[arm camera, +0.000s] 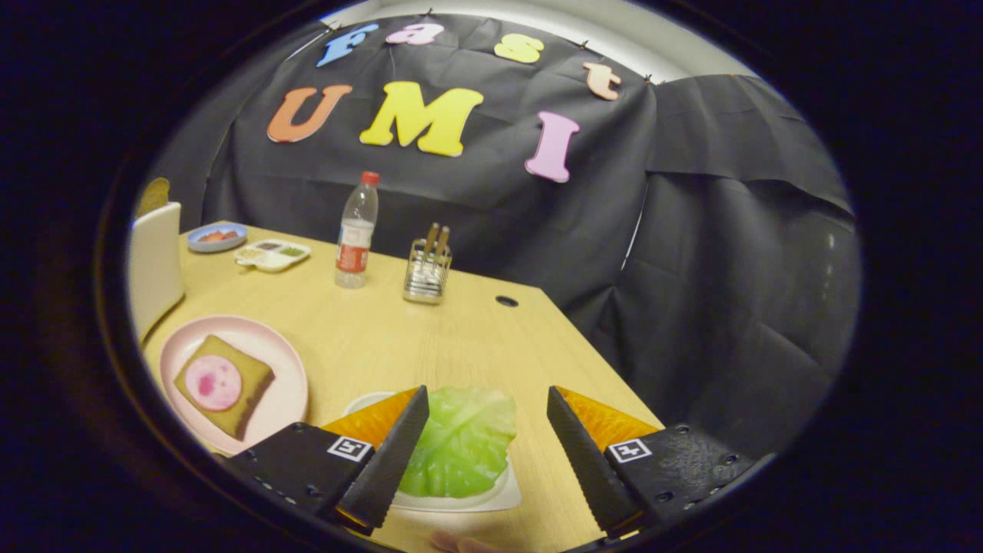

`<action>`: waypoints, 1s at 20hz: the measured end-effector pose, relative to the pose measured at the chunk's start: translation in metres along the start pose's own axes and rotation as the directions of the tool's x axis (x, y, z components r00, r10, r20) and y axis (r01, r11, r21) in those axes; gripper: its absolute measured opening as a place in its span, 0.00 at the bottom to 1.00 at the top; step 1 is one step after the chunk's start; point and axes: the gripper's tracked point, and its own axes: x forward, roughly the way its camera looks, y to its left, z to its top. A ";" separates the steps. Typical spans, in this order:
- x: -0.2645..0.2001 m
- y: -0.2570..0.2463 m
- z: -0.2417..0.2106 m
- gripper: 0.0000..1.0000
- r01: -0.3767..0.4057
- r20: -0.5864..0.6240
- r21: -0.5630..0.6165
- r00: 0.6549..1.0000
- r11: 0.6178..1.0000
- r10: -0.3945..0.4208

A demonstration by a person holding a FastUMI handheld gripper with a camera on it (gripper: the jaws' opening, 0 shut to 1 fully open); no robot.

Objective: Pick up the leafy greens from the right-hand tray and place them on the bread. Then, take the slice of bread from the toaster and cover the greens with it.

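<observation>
A green leaf lies in a small white tray on the wooden table. My gripper hovers open above it, fingers spread wide. The left finger overlaps the leaf's left edge; the right finger is clear of it to the right. Left of the fingers, a pink plate holds a slice of bread topped with a round pink slice of meat. A white toaster stands beyond the plate at the table's left side; whether bread sits in it is hidden.
Further back stand a water bottle, a wire holder with utensils, a white divided dish and a blue dish. A round cable hole is near the table's right edge, which drops off toward the black cloth.
</observation>
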 end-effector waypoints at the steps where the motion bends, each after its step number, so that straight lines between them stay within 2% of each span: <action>1: 0.007 -0.001 -0.008 0.96 0.004 -0.031 0.006 1.000 1.000 -0.003; 5: 0.021 0.006 -0.032 0.96 -0.022 -0.135 0.016 0.990 1.000 0.024; 7: 0.022 0.008 -0.032 0.96 -0.032 -0.144 0.007 0.989 0.999 0.032; 11: 0.024 0.021 -0.032 0.73 -0.086 -0.165 -0.013 0.983 0.996 0.083; 13: 0.027 0.021 -0.032 0.62 -0.087 -0.172 -0.011 0.981 0.996 0.084; 14: 0.027 0.020 -0.033 0.47 -0.083 -0.178 -0.009 0.981 0.997 0.080; 17: 0.027 0.012 -0.033 0.21 -0.055 -0.184 0.015 0.981 0.998 0.057; 19: 0.024 0.005 -0.031 0.08 -0.032 -0.170 0.060 0.985 0.998 0.041; 20: 0.023 0.001 -0.029 0.08 -0.019 -0.158 0.073 0.987 0.997 0.030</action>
